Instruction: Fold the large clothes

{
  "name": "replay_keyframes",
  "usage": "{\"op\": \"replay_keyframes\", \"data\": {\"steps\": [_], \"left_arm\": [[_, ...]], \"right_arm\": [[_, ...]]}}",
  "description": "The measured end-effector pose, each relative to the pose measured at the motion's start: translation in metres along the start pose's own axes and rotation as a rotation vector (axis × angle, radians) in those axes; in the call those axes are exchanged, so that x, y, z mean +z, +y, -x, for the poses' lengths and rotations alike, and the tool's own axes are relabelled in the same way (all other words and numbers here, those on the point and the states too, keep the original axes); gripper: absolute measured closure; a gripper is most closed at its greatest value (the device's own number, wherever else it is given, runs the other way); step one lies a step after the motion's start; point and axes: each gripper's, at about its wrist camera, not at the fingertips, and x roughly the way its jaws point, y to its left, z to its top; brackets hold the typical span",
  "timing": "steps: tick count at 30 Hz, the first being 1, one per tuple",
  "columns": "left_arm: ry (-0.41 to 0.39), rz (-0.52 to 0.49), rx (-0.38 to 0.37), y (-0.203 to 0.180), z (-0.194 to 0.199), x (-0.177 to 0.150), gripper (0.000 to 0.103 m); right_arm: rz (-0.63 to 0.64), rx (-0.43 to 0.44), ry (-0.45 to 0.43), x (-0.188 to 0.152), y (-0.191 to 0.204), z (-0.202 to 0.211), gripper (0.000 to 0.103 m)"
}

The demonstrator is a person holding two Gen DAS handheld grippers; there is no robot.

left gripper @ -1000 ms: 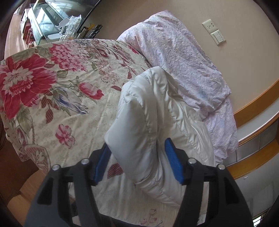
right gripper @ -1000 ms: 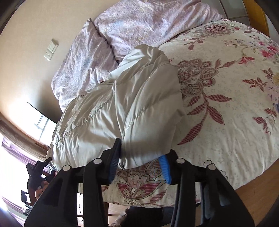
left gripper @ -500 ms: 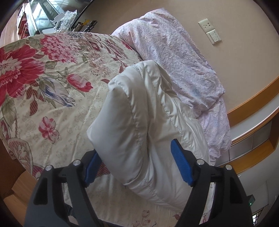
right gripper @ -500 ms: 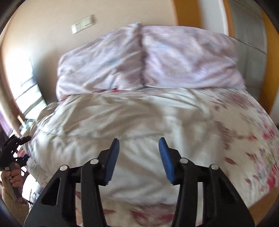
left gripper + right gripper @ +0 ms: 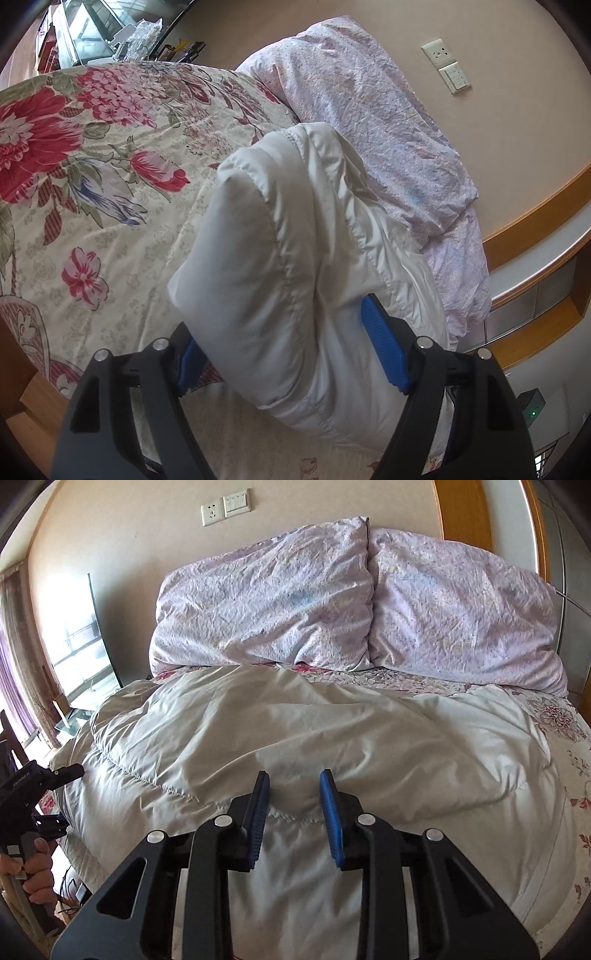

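Observation:
A large white padded jacket (image 5: 295, 746) lies folded on the floral bedspread (image 5: 92, 184). In the left wrist view its thick folded end (image 5: 266, 258) bulges up between my blue pads. My left gripper (image 5: 284, 332) is open wide, its jaws on either side of the bulky fold, not pinching it. My right gripper (image 5: 293, 794) is open and empty, hovering just above the jacket's middle near a quilted seam. The left gripper and the hand holding it also show at the left edge of the right wrist view (image 5: 33, 782).
Two lilac pillows (image 5: 351, 605) lean on the wall at the head of the bed. A wall socket and switch (image 5: 225, 507) sit above them. A glass side table with clutter (image 5: 92, 29) stands past the bed. A wooden ledge (image 5: 535, 221) runs beside the pillows.
My right gripper swung from the bed's foot side to face the pillows and let go of the jacket's edge. My left gripper opened wider around the fold.

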Motion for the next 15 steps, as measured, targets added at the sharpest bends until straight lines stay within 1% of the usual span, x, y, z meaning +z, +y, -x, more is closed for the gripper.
{"op": "replay_keyframes", "data": {"steps": [2,6,9,11,13,15], "left_arm": [[-0.001,-0.001,0.000,0.001,0.000,0.000,0.027],[-0.007,-0.006,0.000,0.001,-0.002,0.000,0.027],[-0.013,-0.010,-0.001,0.000,-0.004,0.000,0.027],[-0.015,-0.013,-0.002,-0.001,-0.005,0.000,0.027],[-0.016,-0.011,-0.006,-0.003,-0.007,0.001,0.025],[-0.019,0.000,-0.023,-0.004,-0.007,0.001,0.023]], "right_arm": [[0.002,0.003,-0.004,0.001,0.004,-0.003,0.073],[-0.005,-0.002,0.024,-0.004,0.010,-0.015,0.073],[-0.003,0.005,0.008,-0.008,0.016,-0.014,0.073],[0.018,-0.008,0.047,-0.011,0.021,-0.023,0.073],[0.036,-0.026,0.116,-0.019,0.023,-0.041,0.072],[0.047,-0.037,0.134,-0.021,0.024,-0.048,0.072]]}}
